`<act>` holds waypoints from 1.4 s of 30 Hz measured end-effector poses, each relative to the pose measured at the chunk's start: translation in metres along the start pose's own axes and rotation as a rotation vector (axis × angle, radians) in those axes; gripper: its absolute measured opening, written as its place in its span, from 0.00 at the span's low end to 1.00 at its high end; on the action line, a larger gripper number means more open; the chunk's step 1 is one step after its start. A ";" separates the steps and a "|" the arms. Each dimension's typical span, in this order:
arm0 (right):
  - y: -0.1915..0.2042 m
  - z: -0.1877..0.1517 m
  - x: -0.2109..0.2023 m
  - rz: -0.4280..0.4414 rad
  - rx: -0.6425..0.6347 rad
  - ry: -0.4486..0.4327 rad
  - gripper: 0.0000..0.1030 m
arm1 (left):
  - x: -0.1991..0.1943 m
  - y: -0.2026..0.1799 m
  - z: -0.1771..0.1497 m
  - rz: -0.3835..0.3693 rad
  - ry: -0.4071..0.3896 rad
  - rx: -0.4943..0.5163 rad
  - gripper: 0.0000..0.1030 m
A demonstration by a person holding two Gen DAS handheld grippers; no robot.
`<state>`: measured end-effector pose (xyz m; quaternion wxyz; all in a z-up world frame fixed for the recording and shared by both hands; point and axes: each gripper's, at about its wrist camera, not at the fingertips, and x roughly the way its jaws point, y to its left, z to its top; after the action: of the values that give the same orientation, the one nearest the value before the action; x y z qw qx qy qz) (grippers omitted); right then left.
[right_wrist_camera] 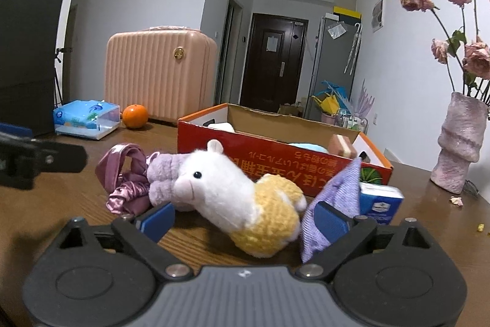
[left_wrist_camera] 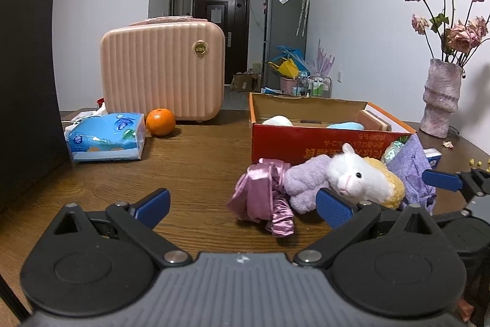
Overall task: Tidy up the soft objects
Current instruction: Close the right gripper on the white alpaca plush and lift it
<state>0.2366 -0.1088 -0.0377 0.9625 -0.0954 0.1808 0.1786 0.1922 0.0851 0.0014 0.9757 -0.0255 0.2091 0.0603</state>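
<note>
Both wrist views look low across the table (left_wrist_camera: 199, 167), sharing the nearby plush alpaca (right_wrist_camera: 232, 198).

We are looking at a brown wooden table (right_wrist_camera: 413, 204). Lying on it are a toy llama (right_wrist_camera: 242, 198), a shiny pink cloth (right_wrist_camera: 122, 173), a purple cloth (right_wrist_camera: 330, 204), a red box (right_wrist_camera: 275, 161), an orange (right_wrist_camera: 135, 116), a tissue pack (right_wrist_camera: 85, 118), a pink case (right_wrist_camera: 159, 75) and a vase (right_wrist_camera: 459, 143).

Left claw (left_wrist_camera: 243, 206) and right claw (right_wrist_camera: 246, 218): black linkage arms, blue ribbed pads, silver pivot screws, grey ridged housing
</note>
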 end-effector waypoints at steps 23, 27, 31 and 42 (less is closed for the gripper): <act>0.008 0.012 0.062 -0.043 -0.005 0.112 0.90 | 0.001 0.017 0.000 0.002 -0.005 0.002 1.00; 0.006 0.014 0.071 -0.046 0.003 0.145 0.89 | 0.002 0.016 -0.001 -0.004 -0.002 0.006 1.00; 0.003 0.013 0.076 -0.042 0.018 0.165 0.85 | 0.003 0.015 -0.002 -0.015 0.003 0.010 1.00; 0.003 0.012 0.074 -0.047 0.014 0.164 0.77 | 0.009 0.009 -0.006 -0.043 0.023 0.036 1.00</act>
<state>0.3039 -0.0801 -0.0554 0.9491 -0.1072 0.2577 0.1461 0.1969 0.0947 -0.0080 0.9746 -0.0130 0.2209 0.0355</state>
